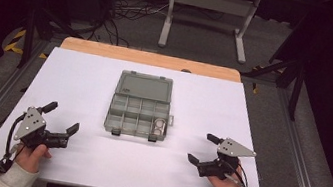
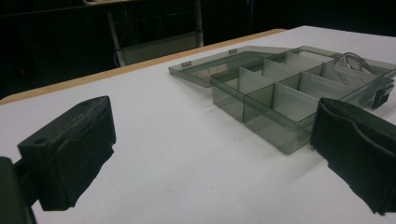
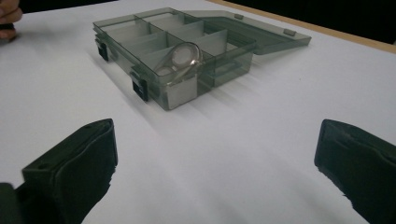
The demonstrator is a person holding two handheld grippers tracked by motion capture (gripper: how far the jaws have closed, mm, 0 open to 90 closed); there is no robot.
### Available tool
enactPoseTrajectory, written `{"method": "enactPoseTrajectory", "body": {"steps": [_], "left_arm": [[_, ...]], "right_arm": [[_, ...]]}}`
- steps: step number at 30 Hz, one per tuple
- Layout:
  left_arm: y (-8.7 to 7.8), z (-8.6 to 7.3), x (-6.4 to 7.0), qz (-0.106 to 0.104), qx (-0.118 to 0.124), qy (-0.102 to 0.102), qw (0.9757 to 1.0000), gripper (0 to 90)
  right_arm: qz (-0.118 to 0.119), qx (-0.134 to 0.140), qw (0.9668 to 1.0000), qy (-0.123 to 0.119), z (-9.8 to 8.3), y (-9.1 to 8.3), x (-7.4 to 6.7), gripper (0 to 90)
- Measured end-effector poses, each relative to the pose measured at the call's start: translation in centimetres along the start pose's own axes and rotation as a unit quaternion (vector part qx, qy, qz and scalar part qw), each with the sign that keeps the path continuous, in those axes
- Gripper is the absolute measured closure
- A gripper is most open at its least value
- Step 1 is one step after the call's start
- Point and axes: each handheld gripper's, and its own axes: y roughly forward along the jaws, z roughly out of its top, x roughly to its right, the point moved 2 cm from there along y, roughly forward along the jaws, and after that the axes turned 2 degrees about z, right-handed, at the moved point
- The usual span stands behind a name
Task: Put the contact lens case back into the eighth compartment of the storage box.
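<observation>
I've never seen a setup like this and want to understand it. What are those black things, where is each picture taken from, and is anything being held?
A person sits at a white table, holding a hand-held tool in each hand: left tool, right tool. One picture looks down from above; the other two come from cameras riding on each tool, showing its black jaws. Between the tools lies an open compartment box, lid flat behind it, with a metal piece in one corner compartment. Both tools are open, holding nothing.
</observation>
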Motion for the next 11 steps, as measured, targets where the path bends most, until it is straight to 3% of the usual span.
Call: {"method": "enactPoseTrajectory", "body": {"steps": [4,11], "left_arm": [[-0.02,0.00,0.00,-0.002,0.000,0.002,1.0000,1.2],[-0.05,0.04,0.00,-0.004,0.003,0.000,1.0000,1.2]], "right_arm": [[-0.002,0.000,0.9999,0.013,-0.23,0.09,0.23,0.1],[-0.007,0.001,0.9999,0.010,-0.27,0.10,0.24,0.1]]}}
